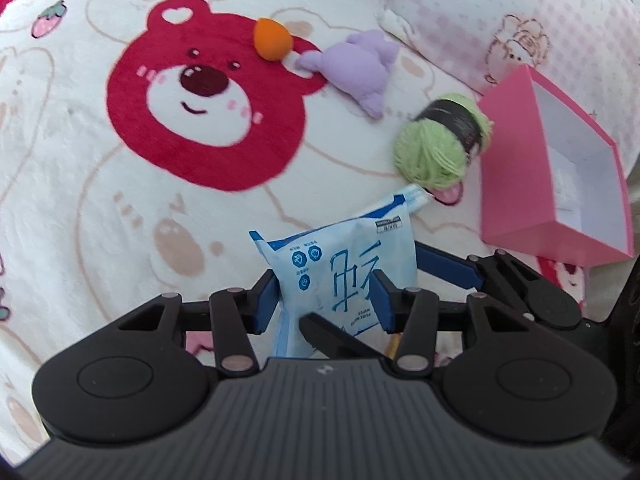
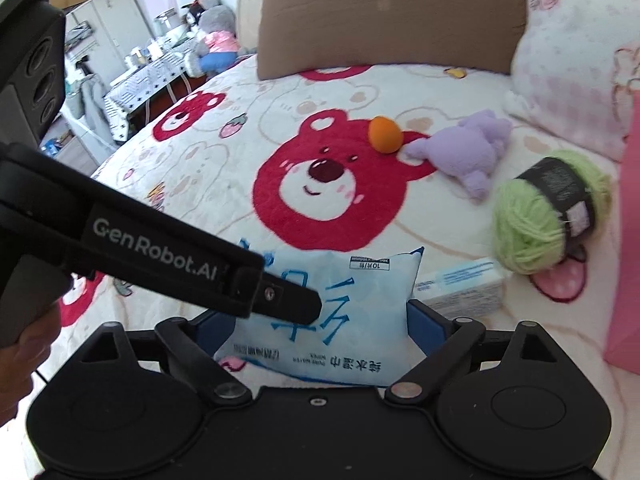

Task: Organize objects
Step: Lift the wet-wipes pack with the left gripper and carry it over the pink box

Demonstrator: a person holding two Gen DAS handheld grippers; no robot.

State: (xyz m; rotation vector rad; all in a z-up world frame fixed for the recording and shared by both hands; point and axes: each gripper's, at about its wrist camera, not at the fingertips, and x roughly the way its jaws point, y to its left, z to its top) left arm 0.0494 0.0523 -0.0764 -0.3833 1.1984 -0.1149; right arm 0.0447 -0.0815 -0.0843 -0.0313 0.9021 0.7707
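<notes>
Right, I have the pack of wet wipes (image 1: 340, 276) clamped in my left gripper (image 1: 326, 300), its two blue pads pressed against the pack's sides, and the pack is lifted clear of the bear-print blanket (image 1: 120, 208). In the right wrist view the same pack (image 2: 340, 320) sits between the fingers of my right gripper (image 2: 320, 320), but those fingers stand wide, and the blue pads on either side do not appear to press on it. The left gripper's black finger crosses that view diagonally and its tip lies on the front of the pack.

Beyond the pack, a small white and blue carton (image 2: 460, 288) lies on the blanket, just beside a ball of green yarn (image 2: 548, 212) with a dark paper band. The yarn rests near the open pink box (image 1: 560, 168), whose white inside I can see from the left wrist. Further back, a purple plush toy (image 1: 360, 68) lies on the blanket with an orange ball (image 1: 272, 40) just beside it, over the ear of the big red bear print. A pink-patterned pillow (image 1: 500, 20) and a brown cushion (image 2: 392, 12) sit at the head of the bed.
</notes>
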